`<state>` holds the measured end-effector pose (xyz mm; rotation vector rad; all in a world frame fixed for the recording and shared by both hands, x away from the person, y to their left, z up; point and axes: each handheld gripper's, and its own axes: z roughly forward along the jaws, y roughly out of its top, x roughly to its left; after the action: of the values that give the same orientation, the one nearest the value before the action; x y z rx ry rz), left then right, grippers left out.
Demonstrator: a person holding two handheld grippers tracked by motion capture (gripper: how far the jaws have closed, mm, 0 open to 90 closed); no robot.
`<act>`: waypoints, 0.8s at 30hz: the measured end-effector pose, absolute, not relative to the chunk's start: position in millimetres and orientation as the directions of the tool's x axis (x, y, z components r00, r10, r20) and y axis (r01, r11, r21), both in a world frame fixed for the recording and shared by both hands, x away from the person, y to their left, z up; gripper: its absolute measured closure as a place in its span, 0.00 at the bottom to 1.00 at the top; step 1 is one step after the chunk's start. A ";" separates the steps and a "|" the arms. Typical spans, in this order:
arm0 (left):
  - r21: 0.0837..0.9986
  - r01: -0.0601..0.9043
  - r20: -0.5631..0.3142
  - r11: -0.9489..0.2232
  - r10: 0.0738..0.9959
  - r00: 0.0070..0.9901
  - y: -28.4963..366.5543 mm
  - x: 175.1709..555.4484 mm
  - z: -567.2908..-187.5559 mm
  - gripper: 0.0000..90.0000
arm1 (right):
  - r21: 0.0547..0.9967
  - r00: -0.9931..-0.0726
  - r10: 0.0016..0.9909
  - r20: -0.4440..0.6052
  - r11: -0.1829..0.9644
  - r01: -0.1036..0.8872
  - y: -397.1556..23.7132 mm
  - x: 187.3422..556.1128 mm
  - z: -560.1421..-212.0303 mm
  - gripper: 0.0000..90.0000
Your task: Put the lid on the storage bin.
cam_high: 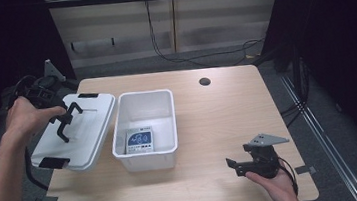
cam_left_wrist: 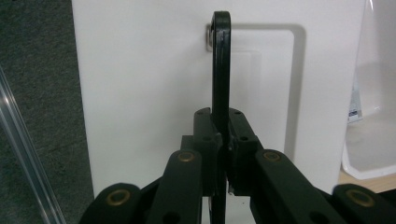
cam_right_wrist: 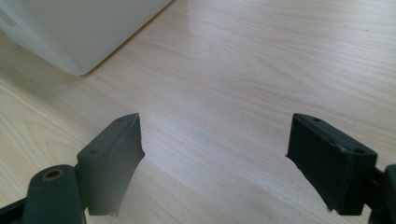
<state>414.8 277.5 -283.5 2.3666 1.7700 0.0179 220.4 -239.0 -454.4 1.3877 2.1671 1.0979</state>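
Note:
A white lid hangs tilted at the table's left edge, beside an open white box. My left gripper is shut on the lid's black handle. In the left gripper view the jaws pinch the thin handle edge-on, with the lid behind and the box at the right. A blue and white packet lies inside the box. My right gripper rests open near the table's front right, and its jaws stand wide over bare wood.
The wooden table has a round cable hole at the back. A corner of the box lies up and left of the right jaws. Cables run across the floor behind the table. Dark curtains stand at both sides.

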 end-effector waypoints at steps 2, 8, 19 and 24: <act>0.153 0.949 -0.101 -0.274 0.951 0.291 273.7 414.7 -282.5 0.94 | 0.759 -0.463 0.879 0.116 0.222 0.612 -238.4 220.2 -454.0 0.19; 0.162 0.942 -0.099 -0.294 0.945 0.312 261.9 415.2 -277.6 0.94 | 0.760 -0.466 0.878 0.115 0.224 0.610 -238.2 220.0 -453.9 0.19; 0.166 0.935 -0.139 -0.314 0.931 0.338 238.1 416.5 -275.2 0.94 | 0.763 -0.472 0.874 0.117 0.225 0.606 -237.8 220.0 -453.6 0.18; 0.169 0.928 -0.149 -0.333 0.922 0.358 225.7 416.8 -273.4 0.94 | 0.762 -0.470 0.875 0.115 0.226 0.607 -237.6 220.2 -453.7 0.18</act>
<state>416.8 225.7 -273.4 2.3955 1.6624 -0.0378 220.2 -237.6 -453.7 1.3765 2.1676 1.1058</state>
